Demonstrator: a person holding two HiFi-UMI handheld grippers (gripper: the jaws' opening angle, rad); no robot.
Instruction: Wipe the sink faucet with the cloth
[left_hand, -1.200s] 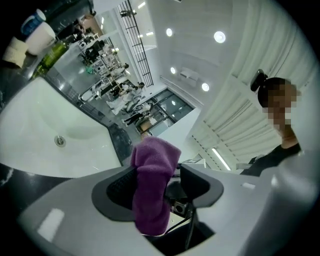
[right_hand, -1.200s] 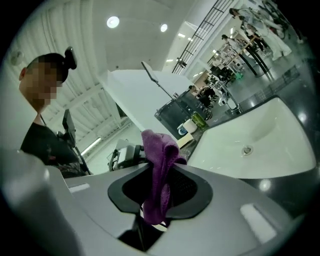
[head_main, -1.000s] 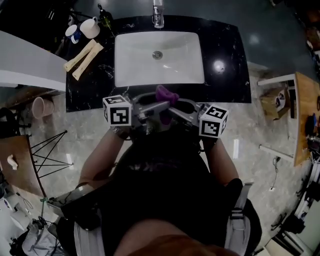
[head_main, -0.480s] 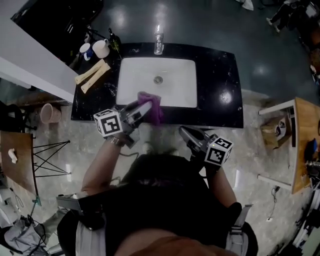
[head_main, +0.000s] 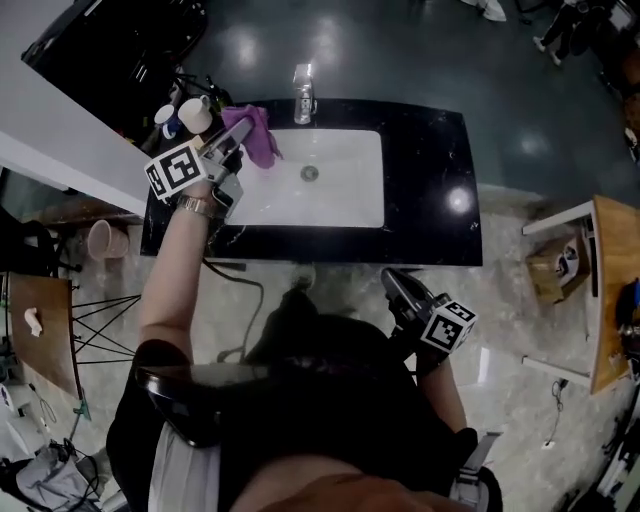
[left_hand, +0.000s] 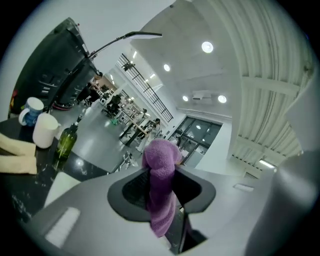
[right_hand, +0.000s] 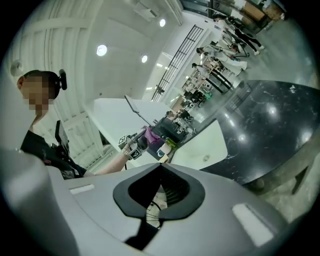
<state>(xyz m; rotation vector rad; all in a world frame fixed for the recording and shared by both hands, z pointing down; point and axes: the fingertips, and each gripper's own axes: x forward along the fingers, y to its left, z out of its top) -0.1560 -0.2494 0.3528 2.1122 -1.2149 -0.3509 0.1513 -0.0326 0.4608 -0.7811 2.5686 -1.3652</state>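
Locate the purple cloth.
In the head view, the purple cloth is clamped in the left gripper over the far-left corner of the sink, left of the faucet.

Black countertop (head_main: 430, 160), inset white sink (head_main: 340, 205), faucet (head_main: 303, 95) behind it, mugs (head_main: 194, 113) (two) and green bottle (left_hand: 66, 142) at left.

I saw the faucet (head_main: 302, 97) behind the sink (head_main: 345, 195), mugs (head_main: 192, 115) on the counter (head_main: 430, 150) left of it, the cloth (head_main: 260, 138) over its back-left corner.

Dark glossy floor (head_main: 400, 40) behind black counter (head_main: 425, 150), pale marble tiles (head_main: 520, 310) in front. White wall (head_main: 50, 120) at left. Wooden table (head_main: 612, 290) at right, wire stand (head_main: 100, 305) at left. Round ceiling lights (left_hand: 207, 47), glazed doors (left_hand: 197, 137) at far end.
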